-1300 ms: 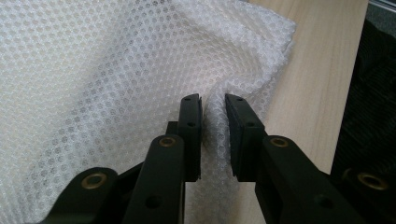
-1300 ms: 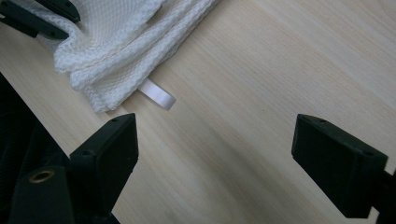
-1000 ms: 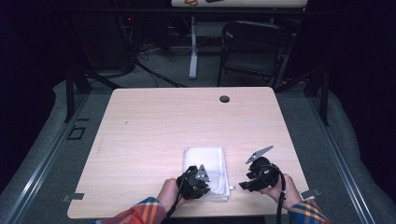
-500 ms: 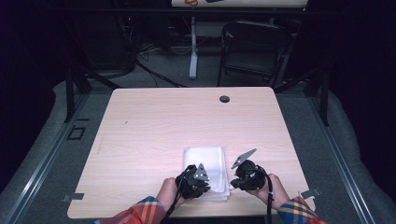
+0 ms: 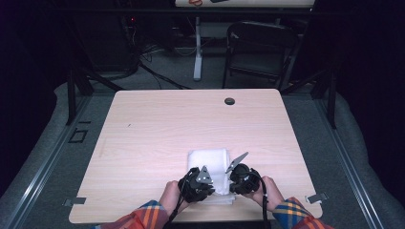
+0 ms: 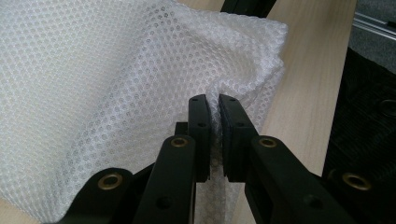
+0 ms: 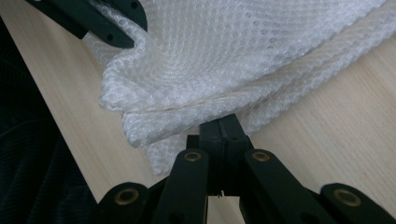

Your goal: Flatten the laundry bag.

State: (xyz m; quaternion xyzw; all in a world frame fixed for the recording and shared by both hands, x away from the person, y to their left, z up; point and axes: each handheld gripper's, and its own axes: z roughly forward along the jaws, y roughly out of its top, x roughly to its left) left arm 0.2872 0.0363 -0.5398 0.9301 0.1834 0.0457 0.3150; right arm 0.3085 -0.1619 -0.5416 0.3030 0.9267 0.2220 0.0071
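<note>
High view shows the white mesh cloth (image 5: 208, 164) at the tabletop's (image 5: 157, 129) near edge, left claw (image 6: 211, 112) pinching its near fold, right claw (image 7: 223, 128) clenched, seemingly on its edge.

No writing, label, brand, number or sign can be read anywhere here; the table (image 5: 157, 129), the white cloth (image 5: 208, 160) and both grippers carry no legible marks.
</note>
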